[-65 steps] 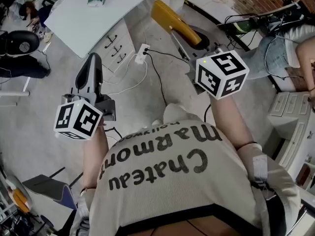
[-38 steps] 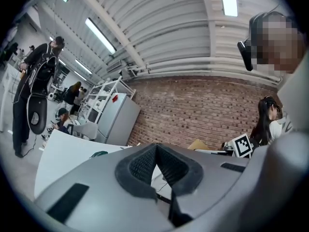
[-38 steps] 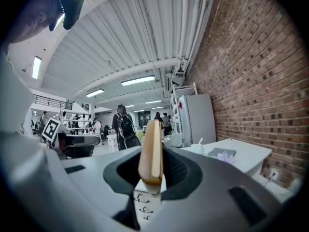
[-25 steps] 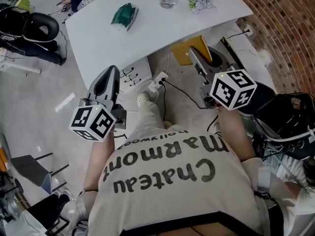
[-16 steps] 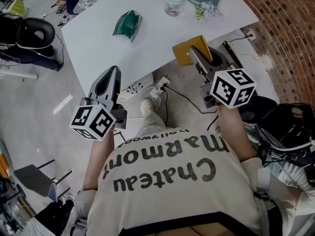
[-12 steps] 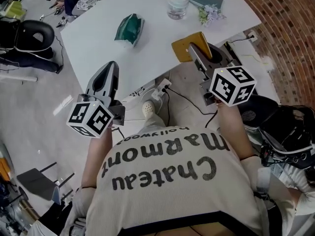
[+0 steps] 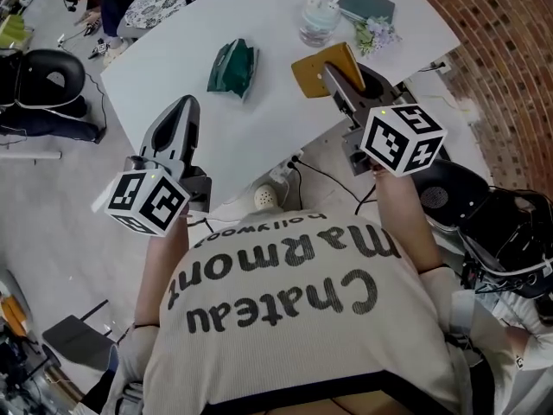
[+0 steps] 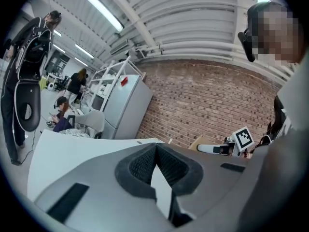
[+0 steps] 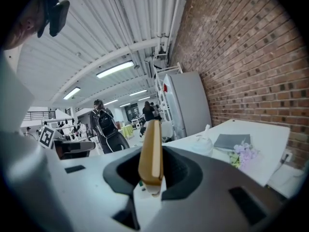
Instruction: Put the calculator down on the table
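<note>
The calculator [image 7: 321, 67] is a flat mustard-yellow slab, held edge-up in my right gripper [image 7: 344, 89], which is shut on its near end. It hangs over the near edge of the white table [image 7: 259, 137]. In the right gripper view the calculator [image 9: 151, 151] stands edge-on between the pads of the right gripper [image 9: 150, 174]. My left gripper [image 7: 181, 115] is shut and empty, its tip over the table's near left edge. In the left gripper view the left gripper [image 8: 155, 148] has its jaws meeting at the tips, with the table [image 8: 72, 149] beyond.
On the table lie a green folded thing [image 7: 232, 66], a glass cup [image 7: 317, 22], a grey notebook [image 7: 363, 2] and small flowers [image 7: 378, 33]. A power strip with cables [image 7: 285, 175] sits on the floor below. Black office chairs [image 7: 43, 85] stand left; a black bag [image 7: 505, 232] right.
Both grippers have moved forward towards the table. The calculator, earlier over the floor in front of the table, now hangs over the table's near edge. Both grips are unchanged.
</note>
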The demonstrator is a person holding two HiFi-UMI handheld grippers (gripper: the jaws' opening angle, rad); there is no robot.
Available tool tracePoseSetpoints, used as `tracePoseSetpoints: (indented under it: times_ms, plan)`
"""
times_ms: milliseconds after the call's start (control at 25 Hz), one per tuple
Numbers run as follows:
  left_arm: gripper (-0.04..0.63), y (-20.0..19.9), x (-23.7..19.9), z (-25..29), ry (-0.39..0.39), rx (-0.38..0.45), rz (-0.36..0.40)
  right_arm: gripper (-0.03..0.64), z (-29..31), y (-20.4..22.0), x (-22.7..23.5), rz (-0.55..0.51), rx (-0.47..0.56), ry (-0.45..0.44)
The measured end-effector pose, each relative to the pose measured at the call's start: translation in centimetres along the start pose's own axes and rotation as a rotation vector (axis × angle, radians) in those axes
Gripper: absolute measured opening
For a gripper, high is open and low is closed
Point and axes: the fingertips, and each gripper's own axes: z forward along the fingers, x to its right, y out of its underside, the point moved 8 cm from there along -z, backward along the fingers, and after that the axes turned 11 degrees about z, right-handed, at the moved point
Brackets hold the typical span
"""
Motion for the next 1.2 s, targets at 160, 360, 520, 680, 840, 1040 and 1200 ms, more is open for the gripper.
tracePoseSetpoints:
  times_ms: [160,360,520,680,840,1040,1200]
  plan:
    - [0.002,0.1,-1.9,0.9,0.013,-0.007,0.001,0.089,2.1,0.9,0.3,0.023,-0.020,0.035]
    - [0.002,2.0,-3.4,1.6,0.012,-0.032,-0.025,0.089,4.1,3.2,0.6,0.048,-0.094,0.051]
    - [0.002,3.7,-3.9,1.9,0.006,-0.054,-0.078,0.089,5.4,5.3,1.0,0.053,-0.170,0.058]
    - [0.002,4.5,-4.1,2.4,-0.015,-0.065,-0.091,0.089,6.6,6.7,1.8,0.058,-0.233,0.056]
    - [0.002,4.4,-4.2,2.9,-0.060,-0.061,-0.110,0.089,8.1,7.7,2.7,0.084,-0.294,0.029]
    - [0.002,4.3,-3.8,3.9,-0.100,-0.074,-0.112,0.089,10.0,8.1,4.1,0.095,-0.366,-0.006]
    - [0.002,4.4,-3.6,4.6,-0.129,-0.075,-0.121,0.089,11.2,8.5,4.8,0.097,-0.410,-0.031]
